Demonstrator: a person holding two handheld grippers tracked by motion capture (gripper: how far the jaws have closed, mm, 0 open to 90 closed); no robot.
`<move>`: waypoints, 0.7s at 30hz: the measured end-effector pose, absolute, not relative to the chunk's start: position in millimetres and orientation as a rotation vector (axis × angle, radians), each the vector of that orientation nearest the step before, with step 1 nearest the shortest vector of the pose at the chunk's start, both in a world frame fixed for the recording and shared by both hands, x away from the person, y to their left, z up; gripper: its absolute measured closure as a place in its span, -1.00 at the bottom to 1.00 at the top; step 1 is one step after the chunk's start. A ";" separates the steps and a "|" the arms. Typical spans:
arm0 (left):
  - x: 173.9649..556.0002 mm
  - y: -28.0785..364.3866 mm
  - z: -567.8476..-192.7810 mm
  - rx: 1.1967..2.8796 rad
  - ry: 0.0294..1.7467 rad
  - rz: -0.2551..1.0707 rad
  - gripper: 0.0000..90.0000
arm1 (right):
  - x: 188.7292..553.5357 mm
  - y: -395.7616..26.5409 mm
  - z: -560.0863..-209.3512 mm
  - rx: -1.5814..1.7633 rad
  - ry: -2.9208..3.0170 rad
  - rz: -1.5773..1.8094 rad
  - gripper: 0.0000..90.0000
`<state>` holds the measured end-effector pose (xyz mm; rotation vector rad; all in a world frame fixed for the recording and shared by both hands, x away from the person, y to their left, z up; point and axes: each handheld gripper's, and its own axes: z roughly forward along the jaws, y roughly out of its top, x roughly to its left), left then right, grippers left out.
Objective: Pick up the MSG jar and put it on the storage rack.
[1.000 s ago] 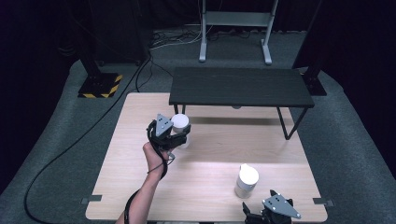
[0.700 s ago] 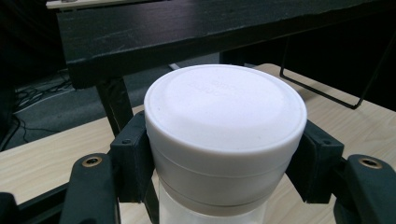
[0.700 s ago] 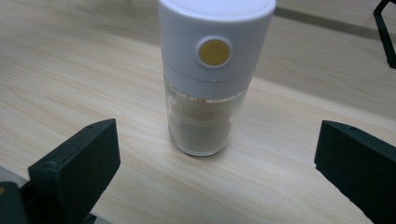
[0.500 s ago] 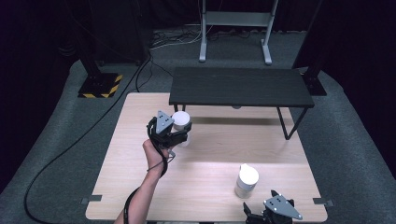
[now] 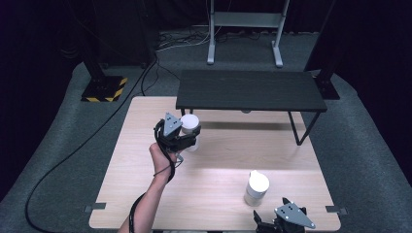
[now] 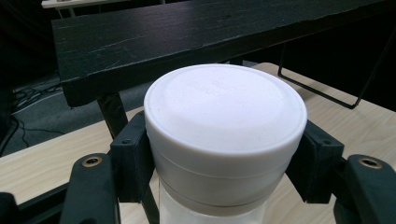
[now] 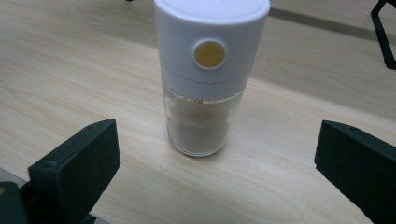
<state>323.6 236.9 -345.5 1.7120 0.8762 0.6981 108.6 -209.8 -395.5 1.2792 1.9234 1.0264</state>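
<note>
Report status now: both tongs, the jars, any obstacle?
Left tongs shut on white-capped jar. Right tongs open, short of second jar. Black shelf close behind.

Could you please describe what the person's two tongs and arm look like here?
Both the left tongs and the right tongs are black, each topped by a grey three-cornered plate dotted with small holes. Their jaws are blocky black pads on arms with brass-coloured pivot screws. A black cable trails along the bare forearm, which wears no sleeve.

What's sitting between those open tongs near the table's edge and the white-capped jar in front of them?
Nothing: in the right gripper view, bare wooden table lies between the open right tongs and the upright jar, which stands apart from them.
</note>
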 end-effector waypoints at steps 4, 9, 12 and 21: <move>324.3 236.9 -344.0 1.716 0.874 0.698 -0.24 | 108.7 -209.3 -395.3 1.276 1.924 1.027 -1.00; 325.9 237.2 -341.6 1.719 0.871 0.694 -0.24 | 108.8 -208.7 -394.6 1.275 1.925 1.027 -1.00; 327.3 237.8 -340.4 1.719 0.871 0.686 -0.24 | 108.9 -208.2 -394.4 1.272 1.926 1.026 -1.00; 329.4 236.9 -335.2 1.728 0.864 0.684 -0.24 | 109.0 -208.6 -393.8 1.271 1.927 1.025 -1.00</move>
